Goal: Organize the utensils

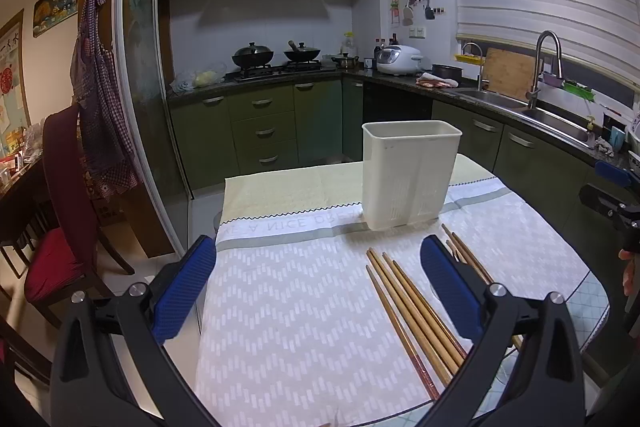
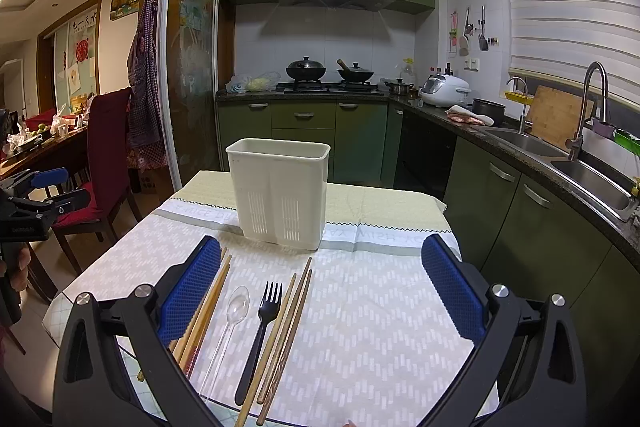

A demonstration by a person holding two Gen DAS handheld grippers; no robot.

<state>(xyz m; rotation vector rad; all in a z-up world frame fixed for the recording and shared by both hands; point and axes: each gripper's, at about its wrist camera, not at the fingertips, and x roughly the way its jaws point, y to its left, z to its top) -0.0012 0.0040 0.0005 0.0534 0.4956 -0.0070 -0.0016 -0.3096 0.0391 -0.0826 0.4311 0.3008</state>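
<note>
Both tongs, left and right, stand wide open, empty, above the counter. No utensil is lifted yet. Chopsticks, fork and spoon lie near the counter's near edge; the holder stands toward the far edge. Next: close on one utensil, drop it in upright. A patterned cloth covers the counter; green kitchen cabinets stand behind.

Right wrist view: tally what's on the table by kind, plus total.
Chopstick bunches: 2, one left of the spoon, one right of the fork; the sticks overlap, so the exact count is unclear
Black fork: 1
Clear spoon: 1
White holder: 1
Total: 5
</note>
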